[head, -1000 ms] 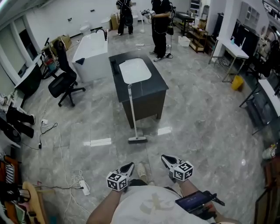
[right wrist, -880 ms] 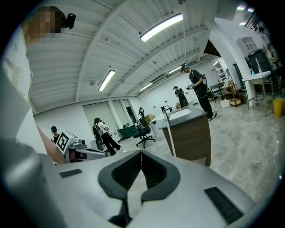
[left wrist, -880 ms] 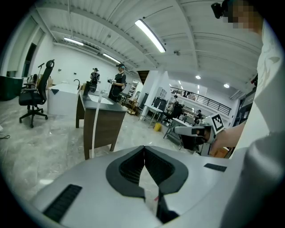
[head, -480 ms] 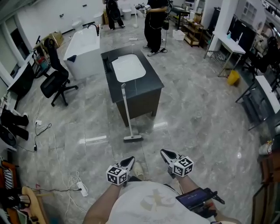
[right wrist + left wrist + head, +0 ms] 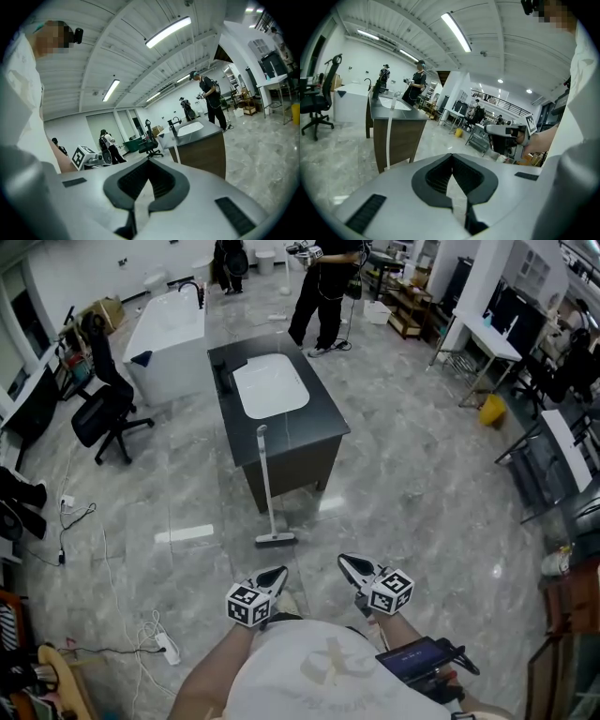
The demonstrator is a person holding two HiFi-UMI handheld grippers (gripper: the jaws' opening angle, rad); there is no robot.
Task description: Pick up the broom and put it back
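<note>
The broom [image 5: 267,486] has a white handle that leans against the front of the dark cabinet [image 5: 302,451], with its head on the floor. Its handle [image 5: 390,136] also shows left of the jaws in the left gripper view, and in the right gripper view the handle [image 5: 174,149] stands at the cabinet's corner. My left gripper [image 5: 275,575] and right gripper [image 5: 345,562] are held side by side in front of my body, short of the broom head. Both the left gripper [image 5: 452,155] and the right gripper [image 5: 149,161] are shut with nothing between the jaws.
A white sink [image 5: 270,385] sits in the cabinet top. A white bathtub [image 5: 169,329] and an office chair [image 5: 94,413] stand at the left. Cables and a power strip [image 5: 159,645] lie on the floor near left. A person [image 5: 323,277] stands beyond the cabinet. Tables and a yellow bin [image 5: 490,409] are at the right.
Both grippers have travelled forward with me over the floor toward the broom, side by side. Their jaws look the same. The broom has not moved against the cabinet.
</note>
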